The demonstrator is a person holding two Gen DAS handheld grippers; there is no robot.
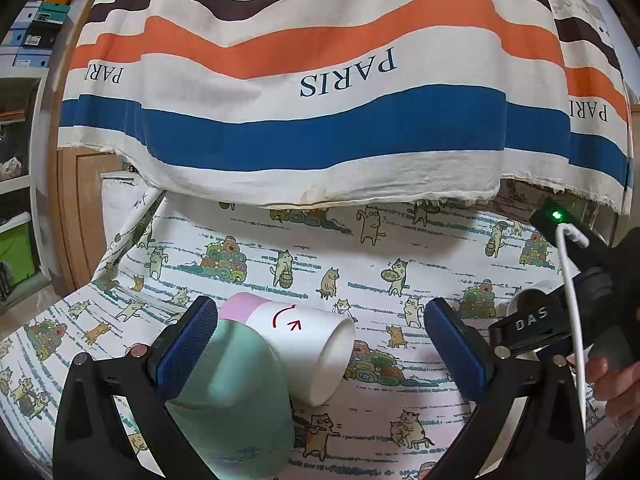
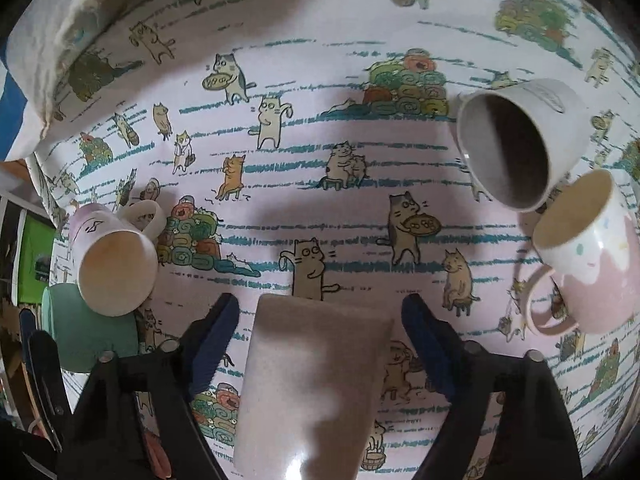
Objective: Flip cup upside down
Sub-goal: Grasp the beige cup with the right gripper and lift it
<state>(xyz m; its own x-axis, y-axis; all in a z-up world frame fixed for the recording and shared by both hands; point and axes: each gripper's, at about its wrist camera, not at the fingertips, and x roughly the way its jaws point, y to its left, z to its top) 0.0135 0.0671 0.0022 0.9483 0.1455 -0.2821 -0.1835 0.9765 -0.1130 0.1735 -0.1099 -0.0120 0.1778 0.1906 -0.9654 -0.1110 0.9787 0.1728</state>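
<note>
My left gripper [image 1: 320, 344] is open; a mint green cup [image 1: 236, 400] stands bottom-up between its fingers, against the left pad, clear of the right one. Behind it a white-and-pink cup [image 1: 304, 352] lies on its side. My right gripper [image 2: 320, 340] is open around a pale pink cup [image 2: 312, 388] standing bottom-up on the cat-print tablecloth [image 2: 320, 184], neither pad touching it. In the right wrist view the white-and-pink cup [image 2: 114, 264] lies at left, with the mint cup [image 2: 92, 332] beside it.
A grey cup [image 2: 516, 144] lies on its side at right, leaning on a pink-and-white mug [image 2: 592, 256] with a handle. A striped cloth [image 1: 320, 100] hangs behind the table. The right gripper's body and cable [image 1: 572, 300] are at the right of the left wrist view.
</note>
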